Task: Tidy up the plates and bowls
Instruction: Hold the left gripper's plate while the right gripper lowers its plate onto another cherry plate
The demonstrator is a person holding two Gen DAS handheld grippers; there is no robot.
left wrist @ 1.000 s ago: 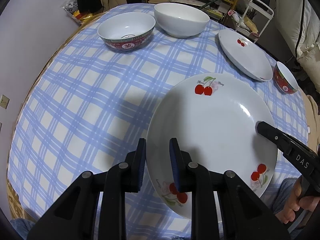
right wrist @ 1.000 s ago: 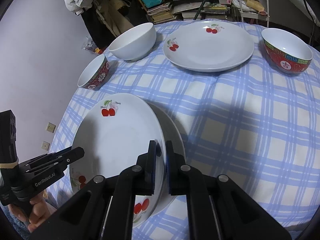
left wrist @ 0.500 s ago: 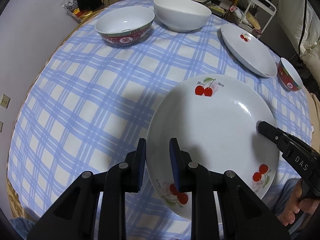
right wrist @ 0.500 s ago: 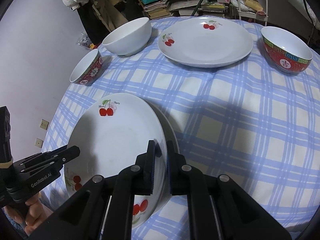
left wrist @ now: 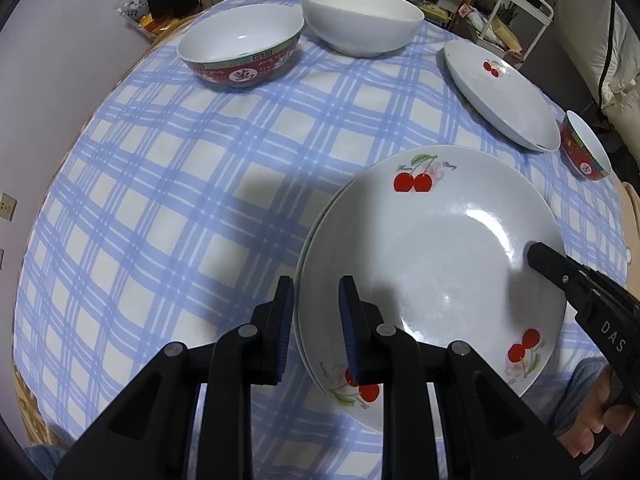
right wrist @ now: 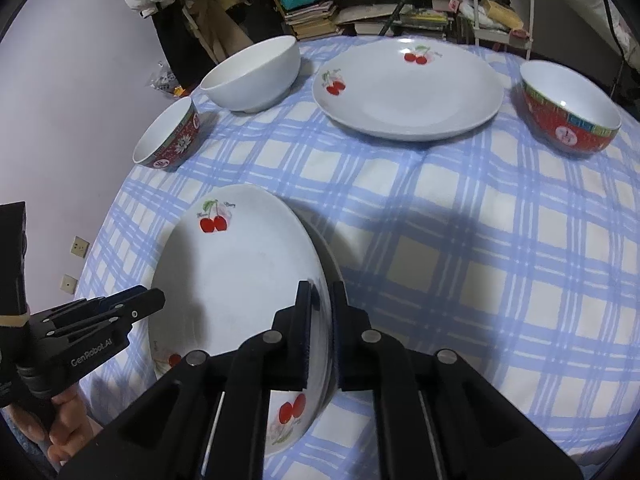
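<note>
A white plate with red cherries is held at two sides over the blue checked tablecloth. My left gripper is shut on its near-left rim. My right gripper is shut on the opposite rim, and its tip shows in the left wrist view. Just beneath lies a second plate, of which only a thin rim peeks out. Whether the two plates touch I cannot tell.
Farther back stand a third cherry plate, a plain white bowl, a red patterned bowl and a smaller red bowl. Cluttered shelves and a white rack stand beyond the table's far edge. A hand grips each handle.
The held plate has shifted to cover more of the plate beneath it, which shows less in the right wrist view. Both grips have stayed the same.
</note>
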